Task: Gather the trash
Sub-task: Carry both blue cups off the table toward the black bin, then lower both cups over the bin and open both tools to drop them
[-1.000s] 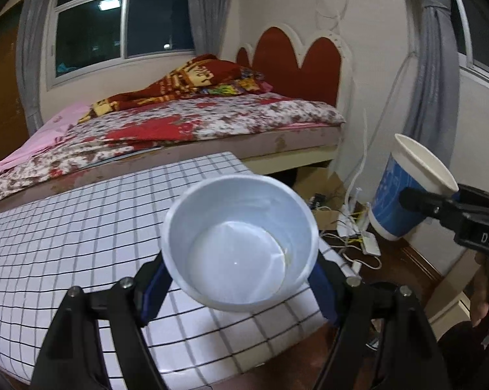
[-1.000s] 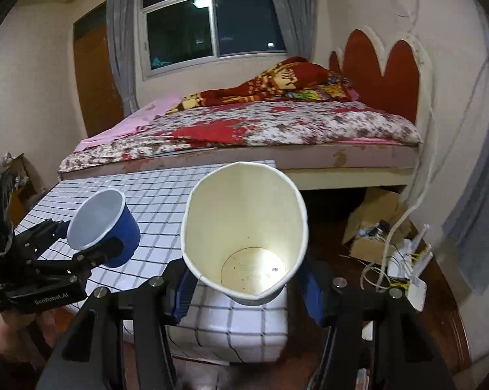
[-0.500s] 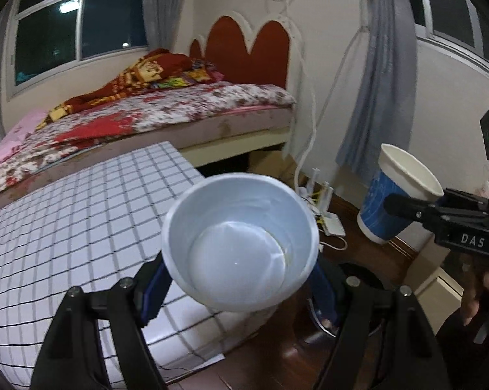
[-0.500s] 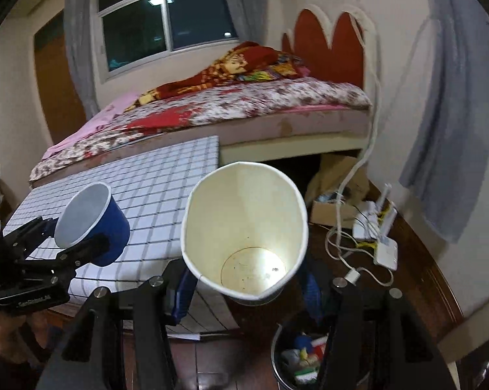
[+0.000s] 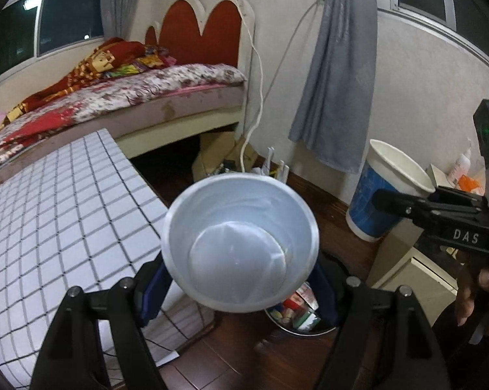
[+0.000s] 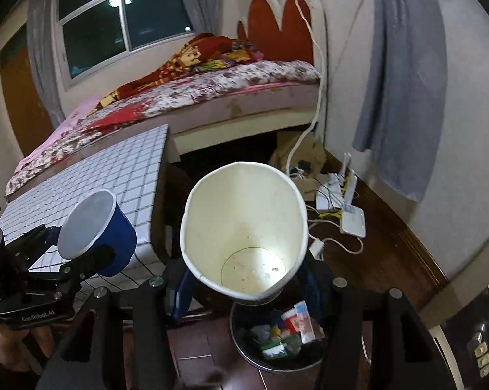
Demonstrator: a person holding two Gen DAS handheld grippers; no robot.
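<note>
my left claw (image 5: 241,279) clamped on the short blue cup (image 5: 241,247), center frame | right claw (image 6: 244,287) clamped on the tall paper cup (image 6: 244,230), center, above the bin (image 6: 244,354) at bottom | both empty, feather-light, squashy, so I pinch the lower walls gently

Blue cup (image 6: 98,230), white inside — table (image 5: 49,214) white, black-gridded.

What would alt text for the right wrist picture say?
The right gripper holds a tall, empty white paper cup above a trash bin on the floor. To its left, the left gripper holds a blue cup.
</note>
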